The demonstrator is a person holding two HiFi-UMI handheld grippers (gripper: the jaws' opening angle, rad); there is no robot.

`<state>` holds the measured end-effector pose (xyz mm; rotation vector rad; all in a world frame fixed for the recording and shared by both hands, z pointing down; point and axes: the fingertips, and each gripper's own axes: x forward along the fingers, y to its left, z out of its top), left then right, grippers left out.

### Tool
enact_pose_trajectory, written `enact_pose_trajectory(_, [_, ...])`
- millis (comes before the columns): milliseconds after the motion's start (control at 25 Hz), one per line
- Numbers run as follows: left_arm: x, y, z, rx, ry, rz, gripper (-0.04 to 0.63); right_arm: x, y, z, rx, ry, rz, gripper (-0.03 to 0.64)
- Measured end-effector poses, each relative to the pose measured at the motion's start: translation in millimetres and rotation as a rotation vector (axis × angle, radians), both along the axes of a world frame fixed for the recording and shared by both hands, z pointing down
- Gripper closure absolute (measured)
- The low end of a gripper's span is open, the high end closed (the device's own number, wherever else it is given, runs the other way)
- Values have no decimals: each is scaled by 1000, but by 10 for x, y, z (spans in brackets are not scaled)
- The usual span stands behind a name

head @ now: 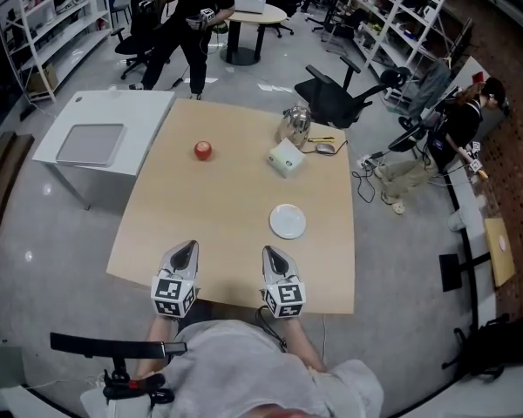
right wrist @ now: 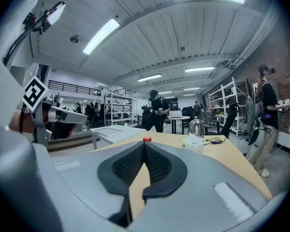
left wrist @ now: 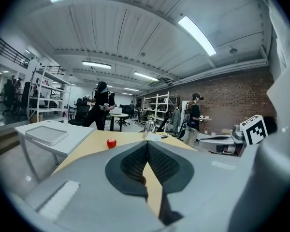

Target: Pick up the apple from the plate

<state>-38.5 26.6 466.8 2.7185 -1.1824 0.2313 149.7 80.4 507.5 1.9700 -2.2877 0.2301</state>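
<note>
Grey fingers (left wrist: pixel 135 161): both pairs are clenched tip to tip with nothing between them.
Grippers: the left gripper (head: pixel 186 247) and right gripper (head: pixel 273 252) lie side by side over the near edge of the table (head: pixel 235 233), pointing across it.
Plate (head: pixel 288 221): white with nothing on it, just ahead and to the right of the right gripper.
Apple (head: pixel 202 151): red, sitting straight on the wood toward the far left, well apart from the plate and from both grippers.
Progress: the apple is off the plate and in no grip. That fits an apple lifted off and set down on the wood. It fits just as well an apple that simply lies apart from the plate. The pictures do not settle which.
Edges: the near edge runs right under the grippers. The left edge slants outward toward the person, and the apple sits nearer it than the plate does, though not at the brink. The right edge lies beyond the plate.
Open room: bare wood stretches from the grippers up to the apple.
Clutter: a kettle (head: pixel 295 124) and a white box (head: pixel 285 158) crowd the far right, to the right of the apple.
Surroundings: a white side table (head: pixel 144 116) with a tray (head: pixel 90 144) meets the far left corner. An office chair (head: pixel 336 98) stands clear of the far edge.
</note>
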Motion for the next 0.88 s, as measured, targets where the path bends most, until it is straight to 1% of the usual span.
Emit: enact_pose_trajectory(880, [2, -5, 95, -15, -8, 1, 575, -12, -45, 69, -8, 5, -26, 612])
